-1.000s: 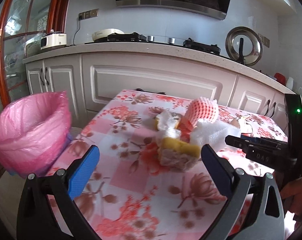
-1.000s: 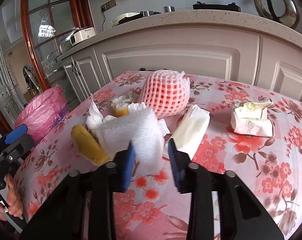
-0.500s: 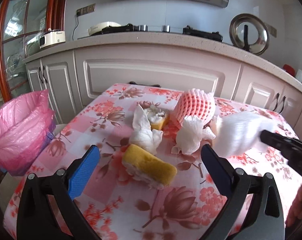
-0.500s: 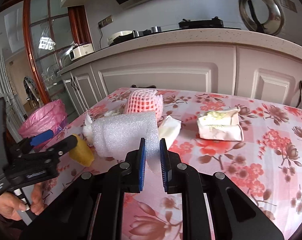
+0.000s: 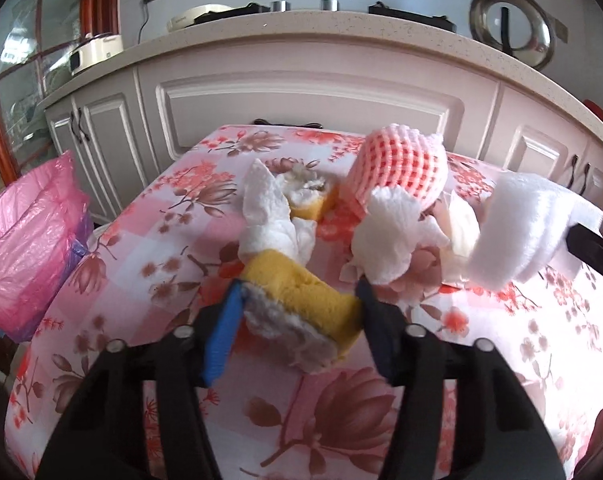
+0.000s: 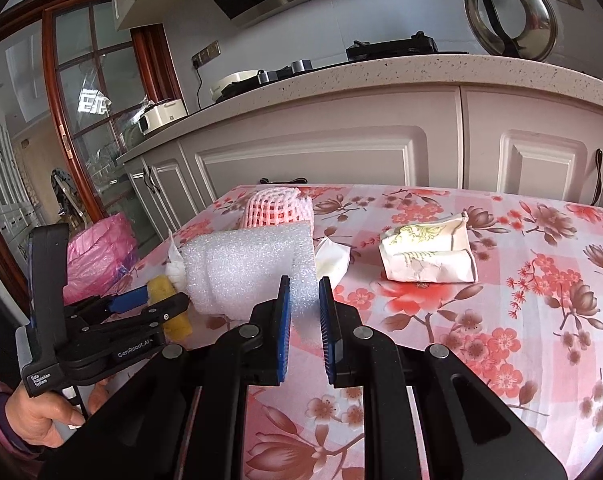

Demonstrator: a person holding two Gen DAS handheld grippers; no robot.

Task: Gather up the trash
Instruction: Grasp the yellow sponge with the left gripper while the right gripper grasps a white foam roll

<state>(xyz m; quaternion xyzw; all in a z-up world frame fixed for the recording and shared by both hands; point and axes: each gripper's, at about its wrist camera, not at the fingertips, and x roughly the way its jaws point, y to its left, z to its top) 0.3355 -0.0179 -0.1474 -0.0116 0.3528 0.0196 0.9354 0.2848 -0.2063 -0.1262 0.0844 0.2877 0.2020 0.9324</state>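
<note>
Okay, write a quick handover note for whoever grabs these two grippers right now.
Left gripper: shut on the yellow sponge, low over the table.
Right gripper: shut on the white foam sheet, raised off the table.
Pink-lined bin: beside the table's left edge; nothing seen in it.
Left to bin: both held pieces, crumpled tissues, pink foam net, printed wrapper.

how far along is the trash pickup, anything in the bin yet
Nothing visibly binned yet: the inside of the pink-lined bin is hidden. In hand: the right claw is shut on the white foam sheet, and the left claw is closed on the yellow sponge, which sits low at the table. Left there: crumpled tissues, red foam net, printed wrapper.
</note>
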